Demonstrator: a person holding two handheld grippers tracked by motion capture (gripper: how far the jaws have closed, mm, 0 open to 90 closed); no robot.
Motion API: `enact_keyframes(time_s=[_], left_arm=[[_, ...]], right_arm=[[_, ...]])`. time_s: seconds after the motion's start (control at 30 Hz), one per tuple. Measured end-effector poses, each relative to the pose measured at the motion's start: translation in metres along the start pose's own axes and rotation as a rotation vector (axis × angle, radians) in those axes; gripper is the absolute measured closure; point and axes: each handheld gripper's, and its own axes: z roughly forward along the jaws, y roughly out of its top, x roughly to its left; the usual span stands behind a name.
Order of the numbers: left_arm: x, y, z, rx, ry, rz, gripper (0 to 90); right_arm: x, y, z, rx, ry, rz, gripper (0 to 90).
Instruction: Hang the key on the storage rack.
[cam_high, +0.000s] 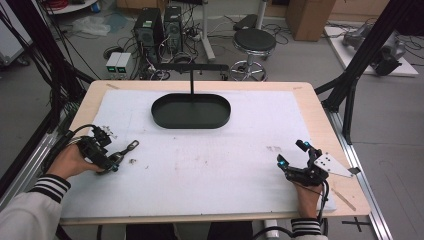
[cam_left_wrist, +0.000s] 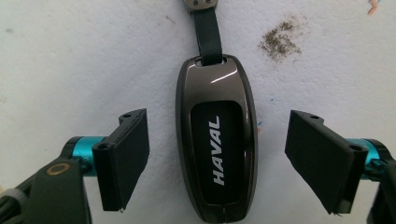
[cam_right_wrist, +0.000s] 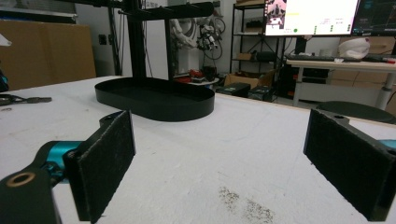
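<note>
Apparently untouched key fob between left tool

White sleeves with black-striped cuffs; black grippers with teal joints, flat black fingers and trailing cables.

L tongs & R tongs both spread wide.

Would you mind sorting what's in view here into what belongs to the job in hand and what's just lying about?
Likely part of the job:
- car key fob, lying between the open left hand-held gripper jaws
- black oval tray with its stand
- right hand-held gripper, open and unladen

Just lying about:
- stool
- computer towers
- cardboard box
</note>
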Motion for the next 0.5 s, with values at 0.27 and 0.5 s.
enact_keyframes(time_s=[0.27,0.5], left_arm=[[-0.0006,0.0012,0.0031,0.022,-0.007,-0.008,29.3],[-0.0002,0.001,0.0033,0.039,-0.013,-0.011,36.3]], right_arm=[[0.0002,-0.0001,-0.0001,0.0,-0.002,0.004,8.1],[0.0002,0.0,-0.0002,0.001,-0.002,0.003,8.1]])
